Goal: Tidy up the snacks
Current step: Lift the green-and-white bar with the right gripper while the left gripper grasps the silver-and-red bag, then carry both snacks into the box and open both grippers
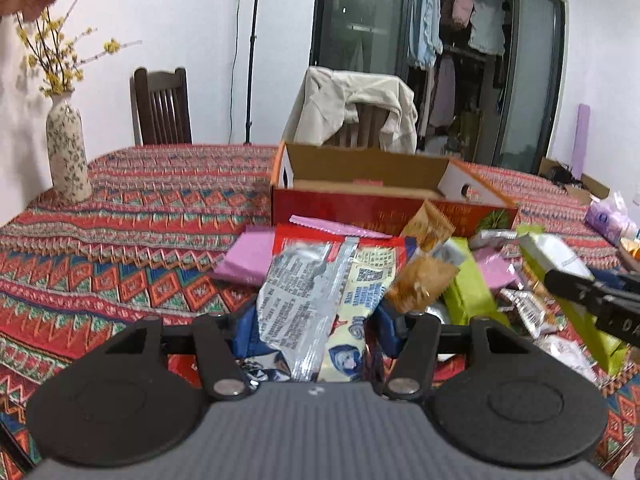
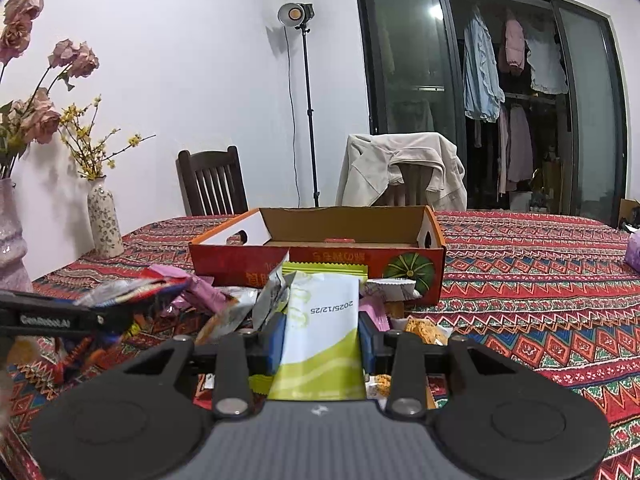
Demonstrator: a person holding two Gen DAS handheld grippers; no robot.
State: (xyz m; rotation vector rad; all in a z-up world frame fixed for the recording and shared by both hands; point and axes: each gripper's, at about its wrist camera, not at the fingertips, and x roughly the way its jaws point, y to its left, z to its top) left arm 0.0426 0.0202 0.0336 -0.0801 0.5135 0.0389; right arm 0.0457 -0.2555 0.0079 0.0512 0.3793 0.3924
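Note:
My left gripper (image 1: 318, 326) is shut on a red, silver and cream snack packet (image 1: 320, 276), which stands up between the blue pads (image 1: 245, 334). Just behind it lies a pile of snacks (image 1: 440, 280): pink, orange and green packets. Behind the pile, the red cardboard box (image 1: 340, 204) stands open. My right gripper (image 2: 322, 342) is shut on a white and green packet (image 2: 322, 320), held upright in front of the same box (image 2: 224, 260). In the left wrist view the right gripper (image 1: 560, 282) comes in from the right with its green packet (image 1: 550, 252). The left gripper (image 2: 108, 318) shows at the left of the right wrist view.
The table has a red patterned cloth (image 1: 120, 240). A flowered vase (image 1: 68, 152) stands at its far left and a pink vase (image 2: 10, 236) nearer. Behind the table are a dark wooden chair (image 1: 162, 108) and a chair draped with a beige jacket (image 1: 356, 108). A purple tissue pack (image 1: 610, 220) lies at the right.

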